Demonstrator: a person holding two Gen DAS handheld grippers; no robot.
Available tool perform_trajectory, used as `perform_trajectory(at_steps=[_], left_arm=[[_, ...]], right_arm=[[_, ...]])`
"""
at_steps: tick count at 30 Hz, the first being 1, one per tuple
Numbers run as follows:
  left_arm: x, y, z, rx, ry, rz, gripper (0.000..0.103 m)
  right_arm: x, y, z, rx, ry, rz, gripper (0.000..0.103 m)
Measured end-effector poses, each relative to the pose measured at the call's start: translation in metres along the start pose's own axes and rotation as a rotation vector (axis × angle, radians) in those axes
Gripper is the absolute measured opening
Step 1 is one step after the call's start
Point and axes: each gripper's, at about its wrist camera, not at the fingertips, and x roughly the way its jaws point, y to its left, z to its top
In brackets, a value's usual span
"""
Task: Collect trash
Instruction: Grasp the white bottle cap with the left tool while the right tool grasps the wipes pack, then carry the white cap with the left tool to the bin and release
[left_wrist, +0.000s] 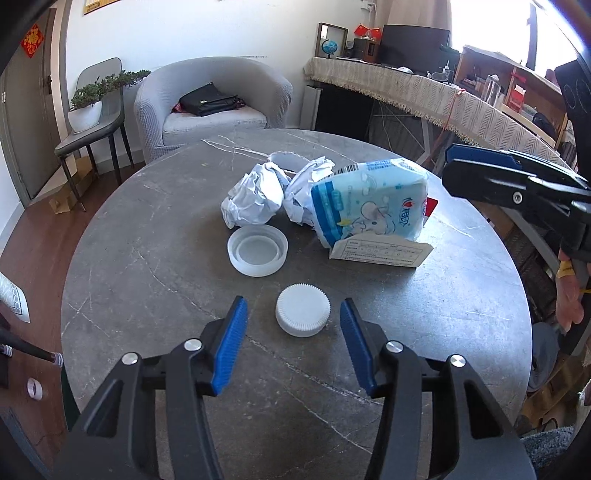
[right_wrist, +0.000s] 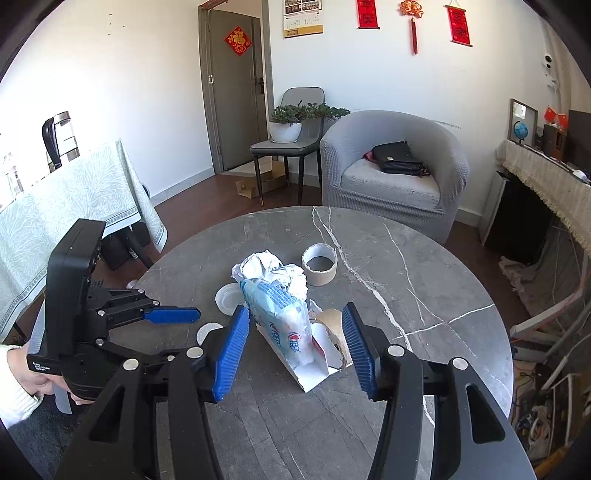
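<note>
Tissue pack mid-table, long axis 11-to-5 in right view, between spread right gripper; cap lies flat between spread left gripper.

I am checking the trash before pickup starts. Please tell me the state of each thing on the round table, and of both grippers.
Left gripper: jaws open, either side of the ribbed cap, holding nothing.
Right gripper: jaws open, either side of the tissue pack, holding nothing.
Ribbed cap: flat side up.
Clear lid: hollow side up.
Tissue pack: propped up, wrapper torn open.
Crumpled paper: balled up.
Cardboard ring: on its end.
Paper envelope: creased, under the pack.
</note>
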Motion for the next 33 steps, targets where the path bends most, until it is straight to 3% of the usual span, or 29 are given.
perform_trajectory(at_steps=[4,9,12,17,22,26,33], left_arm=[[0.0,0.001,0.001,0.007,0.003,0.005,0.032],[0.0,-0.001,0.001,-0.001,0.002,-0.013,0.032],[-0.004,0.001,0.002,-0.01,-0.005,-0.031,0.032],[-0.011,0.01,0.003,-0.034,-0.018,-0.048,0.032],[-0.017,0.021,0.004,-0.056,-0.028,-0.051,0.032],[-0.024,0.03,0.005,-0.073,-0.043,-0.05,0.032],[-0.038,0.048,0.004,-0.105,-0.079,-0.038,0.032]], right_arm=[[0.006,0.007,-0.001,-0.036,0.009,0.003,0.053],[0.015,0.012,0.0,-0.068,0.028,-0.016,0.053],[0.021,0.016,-0.001,-0.079,0.045,-0.016,0.042],[0.03,0.019,0.0,-0.089,0.054,-0.021,0.04],[0.035,0.024,0.003,-0.092,0.052,-0.018,0.021],[0.037,0.028,0.006,-0.106,0.065,-0.016,0.013],[0.018,0.029,0.022,-0.049,-0.034,0.011,0.011]])
